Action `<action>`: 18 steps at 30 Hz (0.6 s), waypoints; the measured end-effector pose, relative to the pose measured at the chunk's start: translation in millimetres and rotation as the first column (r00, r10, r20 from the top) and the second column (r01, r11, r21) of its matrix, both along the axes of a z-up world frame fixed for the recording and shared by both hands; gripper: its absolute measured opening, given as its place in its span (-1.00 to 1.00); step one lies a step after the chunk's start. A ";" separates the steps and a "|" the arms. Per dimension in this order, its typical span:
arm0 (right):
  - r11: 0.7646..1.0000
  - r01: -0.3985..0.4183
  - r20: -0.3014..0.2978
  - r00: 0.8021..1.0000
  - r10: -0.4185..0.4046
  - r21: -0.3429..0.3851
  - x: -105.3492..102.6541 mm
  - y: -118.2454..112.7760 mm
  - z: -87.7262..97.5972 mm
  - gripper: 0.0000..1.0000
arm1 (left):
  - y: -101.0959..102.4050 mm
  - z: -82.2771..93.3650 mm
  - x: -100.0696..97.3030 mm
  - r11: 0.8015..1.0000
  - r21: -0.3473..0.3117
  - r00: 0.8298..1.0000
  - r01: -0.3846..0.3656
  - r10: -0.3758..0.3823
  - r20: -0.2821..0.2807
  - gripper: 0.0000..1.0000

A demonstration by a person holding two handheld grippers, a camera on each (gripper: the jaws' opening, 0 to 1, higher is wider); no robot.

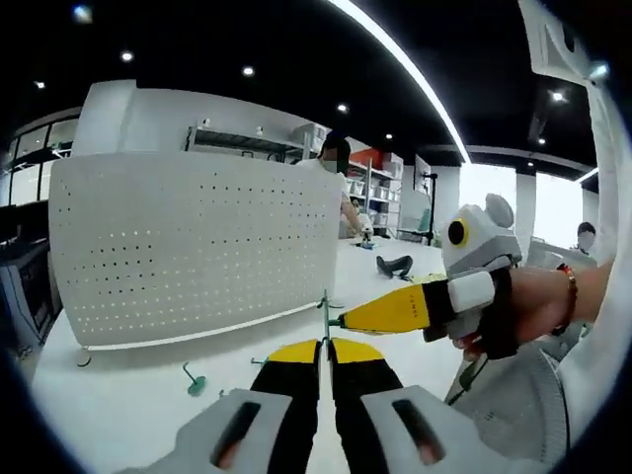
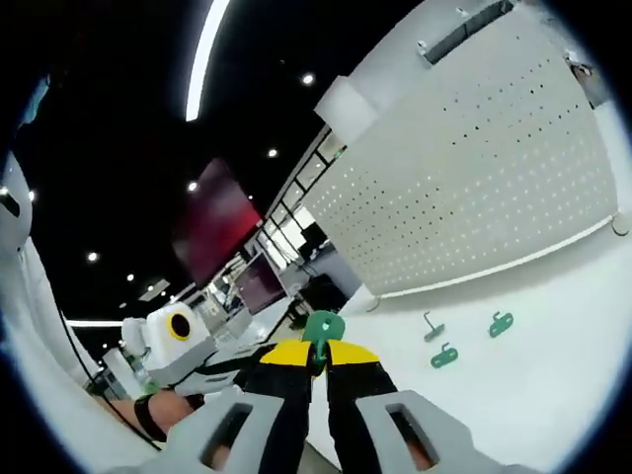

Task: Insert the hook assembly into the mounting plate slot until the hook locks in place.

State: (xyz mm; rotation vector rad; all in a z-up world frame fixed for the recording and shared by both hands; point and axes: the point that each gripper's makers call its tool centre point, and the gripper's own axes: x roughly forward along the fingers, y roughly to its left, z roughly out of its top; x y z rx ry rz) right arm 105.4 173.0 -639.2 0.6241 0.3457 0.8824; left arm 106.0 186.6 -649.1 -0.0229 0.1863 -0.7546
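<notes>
Hook [image 2: 321,330] sits pinched at the tips of the right gripper [image 2: 318,357], its green base plate standing proud just above the yellow pads, flat face toward the camera. The left gripper view shows the same hook [image 1: 325,318] from the side: a thin green stem rising from the right gripper [image 1: 343,321], so the long axis runs upright, crosswise to those jaws, roughly parallel to the board [image 1: 197,242]. Which end carries the bend I cannot tell; it is too small.

The right jaws are closed to a narrow slit on the hook. The left gripper [image 1: 325,348] has its jaws pressed together with nothing visibly between them, tips just below the held hook.

By its look the hook is light moulded plastic or coated wire, stiff but thin, and likely to twist in the pads if pushed off-axis. I would judge the base plate the best hold, since it is flat and wide, leaving the stem free to enter a slot. A light grip should do; too much could flex or snap it.

The board stands ahead of the left jaws, well apart from the hook, perforated all over. Three more hooks [image 2: 444,355] lie on the table [image 2: 553,395] to the right of the right jaws, near the board's foot; one spare [image 1: 195,380] lies left of the left jaws.
</notes>
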 end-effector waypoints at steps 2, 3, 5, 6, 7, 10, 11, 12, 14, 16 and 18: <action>1.000 -0.007 -0.011 1.000 0.007 -0.008 0.5 0.5 -2.7 -0.94 | -0.1 0.3 0.7 1.000 0.027 1.000 -0.011 0.011 0.014 -0.93; 1.000 -0.006 -0.011 1.000 0.006 -0.003 0.2 0.3 -2.1 -0.94 | -0.5 0.4 0.7 0.999 0.035 1.000 -0.013 0.013 0.021 -0.93; 1.000 -0.008 -0.015 1.000 0.008 0.024 0.5 -0.5 0.1 -0.94 | -1.5 2.4 0.1 0.999 0.023 0.999 -0.022 0.021 0.025 -0.93; 0.999 -0.012 -0.023 1.000 0.013 0.031 0.4 -0.4 0.5 -0.94 | -1.4 3.9 -0.1 0.999 0.034 0.999 -0.038 0.037 0.038 -0.93; 0.999 -0.014 -0.028 0.999 0.015 0.032 0.4 -0.3 0.6 -0.94 | -1.0 4.7 0.1 0.998 0.049 0.998 -0.048 0.046 0.052 -0.93; 1.000 -0.022 -0.021 1.000 0.022 0.022 -0.3 -1.4 0.3 -0.93 | -3.7 4.4 -1.0 0.996 0.067 0.996 -0.062 0.058 0.063 -0.93; 1.000 -0.025 -0.017 1.000 0.026 0.018 -0.5 -2.0 0.2 -0.93 | -4.5 4.1 -1.4 0.995 0.076 0.996 -0.063 0.058 0.066 -0.93; 0.999 -0.036 -0.020 0.999 0.036 0.011 -2.0 -2.8 -0.8 -0.92 | -4.5 5.2 -1.6 0.994 0.085 0.995 -0.072 0.066 0.076 -0.93; 0.999 -0.037 -0.019 0.999 0.037 0.017 -2.7 -6.8 0.5 -0.92 | -7.6 6.9 -3.5 0.992 0.103 0.993 -0.079 0.069 0.097 -0.93; 0.999 -0.038 -0.015 0.999 0.039 0.012 -4.6 -9.6 0.8 -0.92 | -11.2 6.5 -4.5 0.991 0.107 0.992 -0.086 0.076 0.096 -0.93; 0.999 -0.049 -0.022 0.999 0.049 0.014 -6.2 -11.6 0.9 -0.96 | -15.0 4.4 -5.6 0.989 0.118 0.992 -0.091 0.079 0.103 -0.92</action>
